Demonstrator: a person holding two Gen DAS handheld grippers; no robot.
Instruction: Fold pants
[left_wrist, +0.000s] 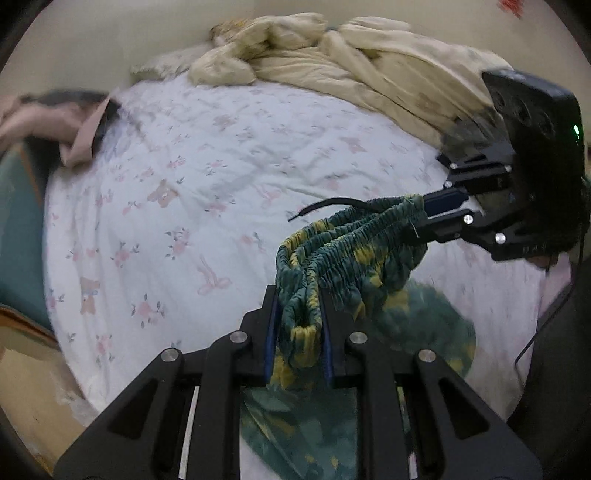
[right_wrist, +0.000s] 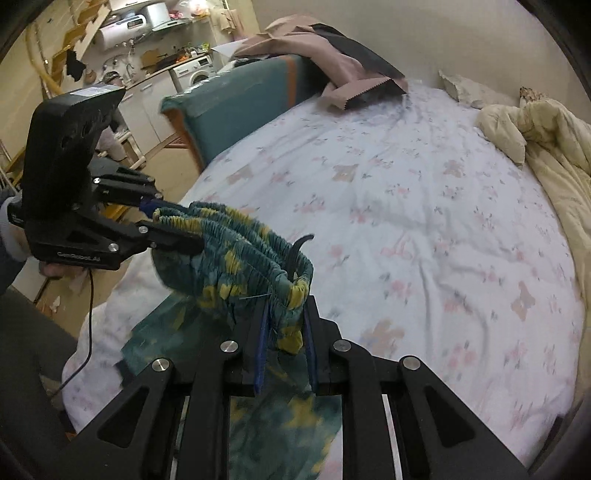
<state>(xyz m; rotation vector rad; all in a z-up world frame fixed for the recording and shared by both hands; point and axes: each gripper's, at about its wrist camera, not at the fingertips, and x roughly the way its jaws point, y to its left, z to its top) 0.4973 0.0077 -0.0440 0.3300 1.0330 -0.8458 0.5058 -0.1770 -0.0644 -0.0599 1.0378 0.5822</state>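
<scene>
The pants (left_wrist: 347, 254) are green with yellow patches and a gathered elastic waistband. My left gripper (left_wrist: 299, 295) is shut on one end of the waistband. My right gripper (left_wrist: 424, 210) is shut on the other end, to the right in the left wrist view. The waistband hangs slack between them, lifted above the bed. The legs (left_wrist: 417, 314) hang down toward the sheet, blurred. In the right wrist view my right gripper (right_wrist: 286, 314) pinches the waistband (right_wrist: 240, 243) and my left gripper (right_wrist: 173, 225) holds its far end. A black drawstring (right_wrist: 299, 247) sticks out.
The bed has a white floral sheet (right_wrist: 424, 206). A crumpled cream quilt (left_wrist: 351, 66) lies at its far side. Pink and dark clothes (right_wrist: 332, 59) lie over a teal footboard (right_wrist: 236, 110). A kitchen area (right_wrist: 147, 55) is beyond. A cable (right_wrist: 88, 332) hangs from the left gripper.
</scene>
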